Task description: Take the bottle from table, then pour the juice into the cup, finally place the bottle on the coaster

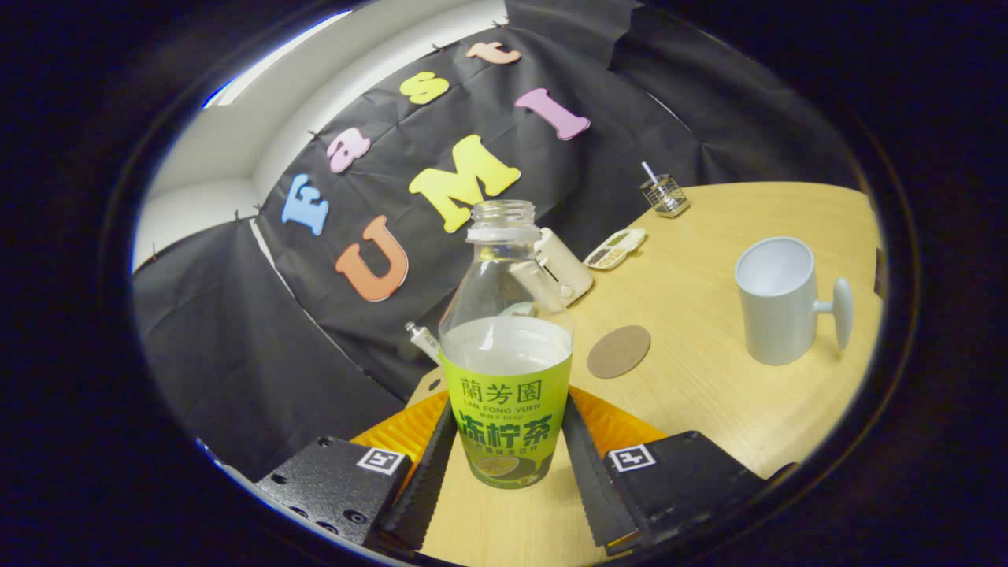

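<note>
- The gripper (508, 453) has the bottle (506, 370) standing between its two fingers, one finger (431, 472) along each side of the green label; both look pressed against the label, so I judge the jaws clamped on the bottle rather than merely set around it
- The bottle is uncapped and near upright, with clear liquid filling it up to about the top of the label; nothing appears to have been poured out yet
- Its base sits low between the fingers, and whether it is touching the table (709, 394) or just lifted off it cannot be told from this angle
- Just beyond the bottle, on the side toward the cup, a round brown coaster (619, 351) lies flat and bare on the wood, so the last step is not yet done
- Further off on that same side stands the pale cup (776, 303), upright, handle pointing away from the bottle, its inside looking empty
- Behind the bottle near the booth wall are a cream box-like object (563, 268), a small divided dish (615, 248) and a wire holder (665, 195); none belongs to the task
- Judgement: the take is at most secured; the pour into the cup and the setting of the bottle on the coaster both remain
</note>
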Available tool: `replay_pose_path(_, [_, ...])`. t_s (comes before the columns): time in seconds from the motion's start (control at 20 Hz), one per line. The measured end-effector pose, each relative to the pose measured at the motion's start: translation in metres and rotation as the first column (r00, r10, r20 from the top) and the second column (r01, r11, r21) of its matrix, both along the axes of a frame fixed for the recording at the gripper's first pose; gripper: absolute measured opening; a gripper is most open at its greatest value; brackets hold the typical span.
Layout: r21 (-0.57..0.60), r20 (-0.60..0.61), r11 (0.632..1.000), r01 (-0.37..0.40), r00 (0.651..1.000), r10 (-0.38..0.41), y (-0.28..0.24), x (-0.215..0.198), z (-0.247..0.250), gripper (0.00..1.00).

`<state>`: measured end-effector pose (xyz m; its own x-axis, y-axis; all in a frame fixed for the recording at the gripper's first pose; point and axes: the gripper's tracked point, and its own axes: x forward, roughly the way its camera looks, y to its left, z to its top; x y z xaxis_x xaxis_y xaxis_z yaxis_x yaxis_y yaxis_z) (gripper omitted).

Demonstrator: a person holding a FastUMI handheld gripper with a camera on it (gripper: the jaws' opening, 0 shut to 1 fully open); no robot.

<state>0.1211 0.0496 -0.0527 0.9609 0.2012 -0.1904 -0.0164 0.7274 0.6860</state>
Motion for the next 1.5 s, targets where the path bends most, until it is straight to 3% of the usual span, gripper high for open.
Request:
replay_pose_path(0.25, [0.163, 0.007, 0.986, 0.017, 1.000, -0.019, -0.006, 0.001, 0.004, 0.79])
replay_pose_path(0.5, [0.349, 0.028, 0.937, 0.030, 0.999, -0.043, -0.018, 0.016, 0.017, 0.79])
replay_pose_path(0.85, [0.532, 0.032, 0.845, 0.045, 0.997, -0.073, -0.027, 0.025, 0.021, 0.78])
replay_pose_path(1.05, [0.653, 0.036, 0.755, 0.051, 0.995, -0.098, -0.031, 0.032, 0.028, 0.79])
replay_pose_path(1.5, [0.785, 0.031, 0.616, 0.067, 0.989, -0.147, -0.044, 0.039, 0.039, 0.78])
